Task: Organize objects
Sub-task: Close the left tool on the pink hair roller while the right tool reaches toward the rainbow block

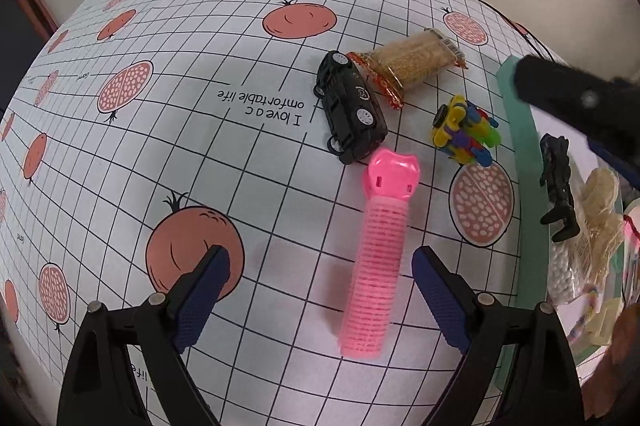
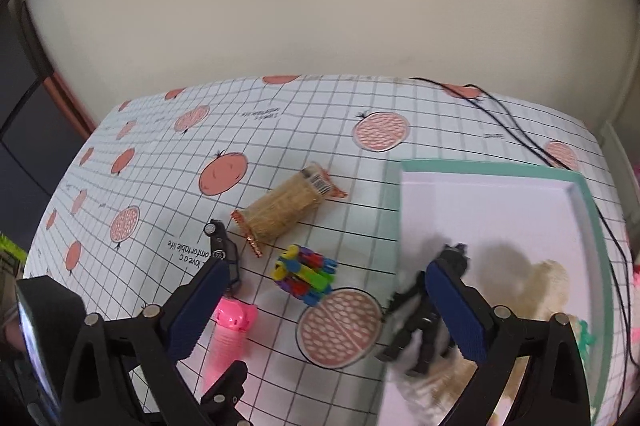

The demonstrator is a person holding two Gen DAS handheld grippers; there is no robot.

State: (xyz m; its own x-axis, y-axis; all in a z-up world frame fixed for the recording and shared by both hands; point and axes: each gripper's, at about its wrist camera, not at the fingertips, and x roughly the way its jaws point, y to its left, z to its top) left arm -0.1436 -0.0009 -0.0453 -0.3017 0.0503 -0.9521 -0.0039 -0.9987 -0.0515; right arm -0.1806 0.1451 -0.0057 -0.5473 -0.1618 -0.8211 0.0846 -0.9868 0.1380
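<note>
A pink hair roller (image 1: 378,254) lies on the table between the open fingers of my left gripper (image 1: 320,290), untouched. Beyond it sit a black toy car (image 1: 352,112), a wrapped noodle snack (image 1: 416,60) and a multicoloured block toy (image 1: 466,130). My right gripper (image 2: 328,306) stands open above the table by the tray's left rim, with nothing between its fingers. The green-rimmed white tray (image 2: 500,170) holds a black toy figure (image 2: 420,318) and pale packets. The right view also shows the roller (image 2: 230,330), the car (image 2: 224,250), the snack (image 2: 284,208) and the block toy (image 2: 306,274).
A grid-patterned cloth with pomegranate prints (image 1: 160,130) covers the table. A black cable (image 2: 520,134) runs across the far right corner behind the tray. A cream wall (image 2: 320,6) backs the table. The other gripper's black body (image 1: 576,94) reaches over the tray.
</note>
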